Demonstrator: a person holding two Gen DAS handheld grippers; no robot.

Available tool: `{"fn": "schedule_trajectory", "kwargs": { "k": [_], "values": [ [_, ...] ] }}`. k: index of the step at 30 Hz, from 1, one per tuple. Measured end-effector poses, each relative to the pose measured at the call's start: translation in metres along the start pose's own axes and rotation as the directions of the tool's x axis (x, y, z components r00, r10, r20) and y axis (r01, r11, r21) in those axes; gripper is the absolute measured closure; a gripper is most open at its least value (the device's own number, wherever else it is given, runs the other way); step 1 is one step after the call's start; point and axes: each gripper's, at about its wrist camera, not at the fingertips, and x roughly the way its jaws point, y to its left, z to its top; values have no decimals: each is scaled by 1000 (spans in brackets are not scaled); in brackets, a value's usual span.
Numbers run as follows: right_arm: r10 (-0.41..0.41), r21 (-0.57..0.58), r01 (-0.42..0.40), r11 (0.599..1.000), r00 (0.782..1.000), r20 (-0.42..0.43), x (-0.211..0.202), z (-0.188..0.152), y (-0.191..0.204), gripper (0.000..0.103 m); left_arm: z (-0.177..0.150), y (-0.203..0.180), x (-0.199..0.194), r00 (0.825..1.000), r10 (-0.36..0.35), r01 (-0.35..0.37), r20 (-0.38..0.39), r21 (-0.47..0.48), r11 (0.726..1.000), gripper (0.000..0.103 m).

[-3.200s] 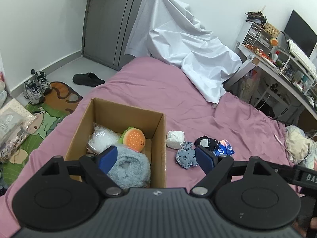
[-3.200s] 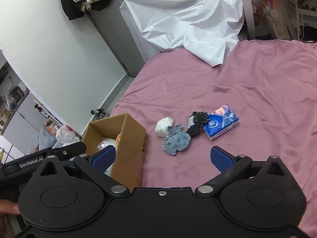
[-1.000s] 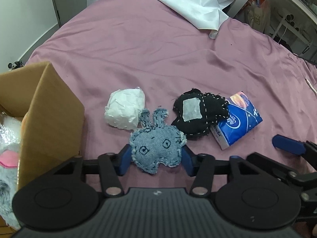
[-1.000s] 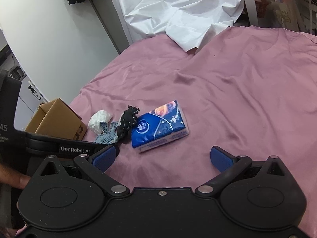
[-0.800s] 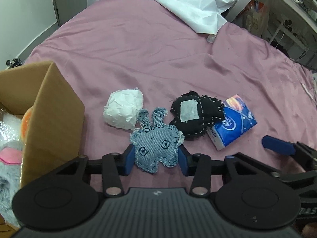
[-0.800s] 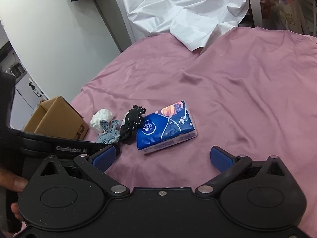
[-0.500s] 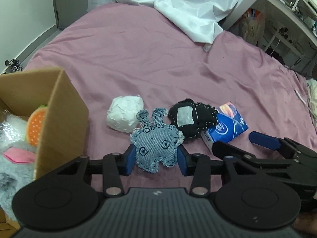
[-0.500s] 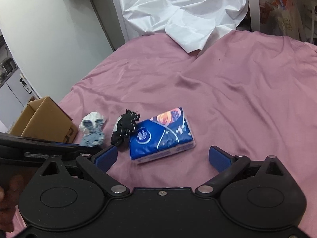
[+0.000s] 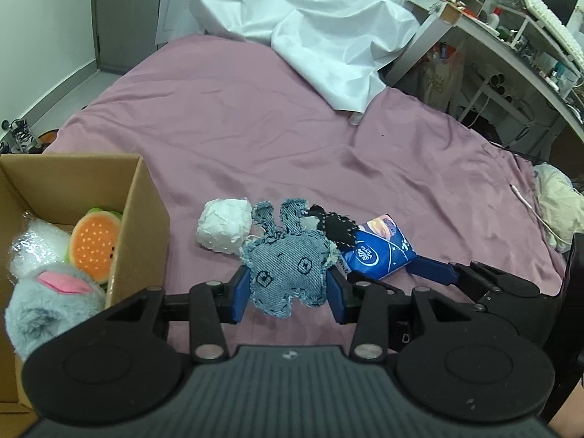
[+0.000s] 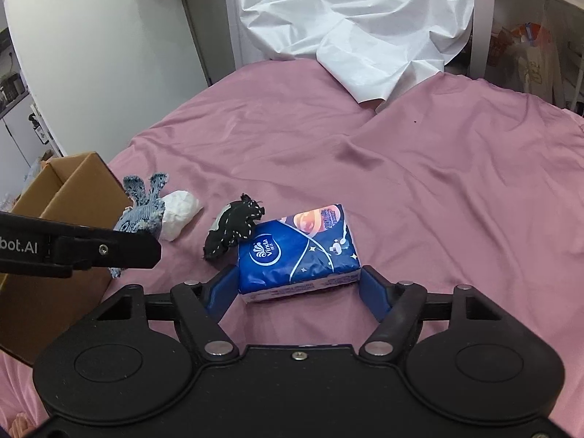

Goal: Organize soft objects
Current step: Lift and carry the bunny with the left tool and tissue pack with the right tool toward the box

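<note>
With its blue pads pinched against both flanks of the denim bunny [image 9: 288,270], the left gripper [image 9: 288,294] has that toy lifted clear of the pink bedspread [image 9: 255,135], so the step in hand looks like a carry to the cardboard box [image 9: 142,219] just to its left, where an orange plush [image 9: 95,242] and a grey fluffy toy [image 9: 47,303] already sit. Meanwhile the right gripper [image 10: 300,288] stands wide, its jaws either side of the blue tissue pack [image 10: 297,252] but apparently not yet pressing it; next it needs to close squarely on the pack, which lies touching the black patch toy [image 10: 233,230]
</note>
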Motion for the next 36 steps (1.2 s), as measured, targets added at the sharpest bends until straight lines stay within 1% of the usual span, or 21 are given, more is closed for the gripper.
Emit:
{"fn": "schedule_trajectory", "kwargs": {
  "k": [5, 11, 14, 24, 36],
  "values": [
    [-25, 24, 25, 999, 1000, -3, -21, -4, 5, 34, -1, 1, -15, 1000, -13, 13, 24, 3, 1000, 60],
    [-46, 67, 44, 997, 998, 33, -53, -2, 12, 34, -2, 4, -40, 998, -24, 23, 53, 17, 1000, 60],
    [-42, 78, 38, 996, 997, 58, -69, -1, 20, 34, -3, 5, -54, 997, -31, 28, 72, 32, 999, 60],
    [-23, 72, 14, 997, 991, 135, -109, 7, 53, 34, -14, 12, -100, 990, -9, -3, 140, 84, 996, 60],
    [7, 52, -17, 999, 980, 198, -137, 8, 87, 34, -22, 37, -142, 980, 19, -30, 200, 56, 998, 60]
  ]
}}
